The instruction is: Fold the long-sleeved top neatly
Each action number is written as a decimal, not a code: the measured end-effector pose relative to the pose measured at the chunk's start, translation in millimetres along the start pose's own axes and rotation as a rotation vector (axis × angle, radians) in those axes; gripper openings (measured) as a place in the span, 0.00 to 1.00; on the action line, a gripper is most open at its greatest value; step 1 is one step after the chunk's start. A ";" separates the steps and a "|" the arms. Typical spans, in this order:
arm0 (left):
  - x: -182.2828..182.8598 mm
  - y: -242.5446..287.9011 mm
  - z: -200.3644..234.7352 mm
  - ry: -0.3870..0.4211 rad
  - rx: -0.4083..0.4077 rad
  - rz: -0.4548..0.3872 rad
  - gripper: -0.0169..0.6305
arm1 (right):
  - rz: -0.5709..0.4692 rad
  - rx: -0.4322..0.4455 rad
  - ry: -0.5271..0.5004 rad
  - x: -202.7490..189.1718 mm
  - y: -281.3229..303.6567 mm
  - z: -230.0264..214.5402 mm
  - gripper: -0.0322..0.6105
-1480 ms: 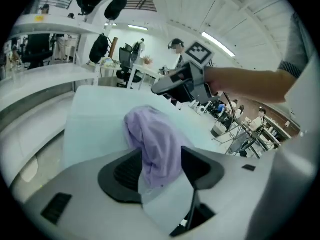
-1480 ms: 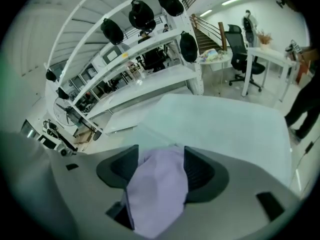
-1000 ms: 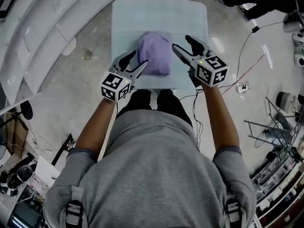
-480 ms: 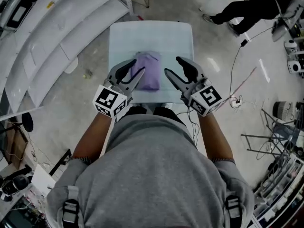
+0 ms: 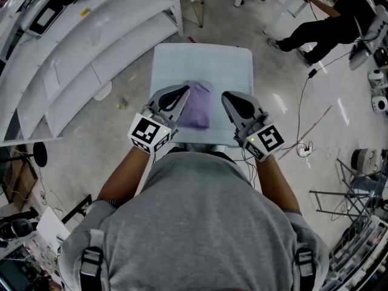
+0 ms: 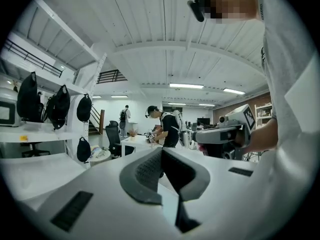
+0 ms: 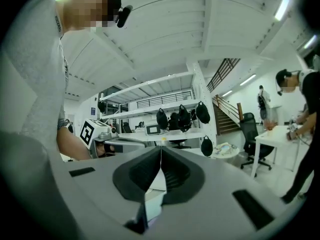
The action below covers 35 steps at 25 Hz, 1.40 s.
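The long-sleeved top is purple and lies folded into a small bundle near the front edge of the pale table. Both grippers are held up well above it, pointing level into the room. My left gripper hangs over the bundle's left side and my right gripper just to its right. Their jaws have just been closing and nothing is between them. In the left gripper view the left gripper is shut and empty. In the right gripper view the right gripper is too.
White curved shelving runs along the left. A person in black stands at the back right, with cables on the floor there. Black bags hang on a rack, and another person works at a desk.
Both grippers have risen from beside the top towards the camera, and their jaws have gone from wide open to shut. The folded top stays where it lay.
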State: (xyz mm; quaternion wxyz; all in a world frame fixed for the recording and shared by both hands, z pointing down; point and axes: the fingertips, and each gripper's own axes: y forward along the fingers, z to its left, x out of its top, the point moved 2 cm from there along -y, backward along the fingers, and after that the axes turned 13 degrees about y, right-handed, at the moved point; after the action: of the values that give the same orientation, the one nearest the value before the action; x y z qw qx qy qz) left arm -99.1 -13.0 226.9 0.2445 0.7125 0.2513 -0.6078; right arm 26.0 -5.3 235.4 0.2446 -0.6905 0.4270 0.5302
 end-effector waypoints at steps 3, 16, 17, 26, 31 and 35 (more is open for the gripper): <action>-0.3 0.6 -0.1 0.003 -0.010 0.005 0.05 | -0.011 -0.012 -0.010 -1.0 -2.7 -5.1 0.06; -5.4 2.9 2.8 0.009 -0.020 0.013 0.05 | -0.006 -0.004 -0.030 1.3 0.2 -9.9 0.06; -5.5 3.2 2.6 0.010 -0.018 0.011 0.05 | -0.003 -0.005 -0.032 0.8 0.6 -10.2 0.06; -7.3 1.6 0.9 0.000 -0.013 0.002 0.05 | 0.024 -0.014 -0.023 -3.8 2.7 -9.0 0.06; -8.5 2.4 -3.9 0.005 -0.024 0.005 0.05 | 0.026 -0.041 -0.017 -7.3 0.2 -10.9 0.06; -7.5 2.5 -7.0 0.009 -0.032 0.006 0.05 | 0.020 -0.031 -0.028 -9.4 -1.1 -9.7 0.06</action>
State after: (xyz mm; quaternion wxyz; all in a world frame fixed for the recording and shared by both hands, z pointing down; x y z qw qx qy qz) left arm -93.3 -10.8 235.4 0.2567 0.7120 0.2599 -0.5996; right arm 31.3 -9.3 247.2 0.2347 -0.6824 0.4220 0.5487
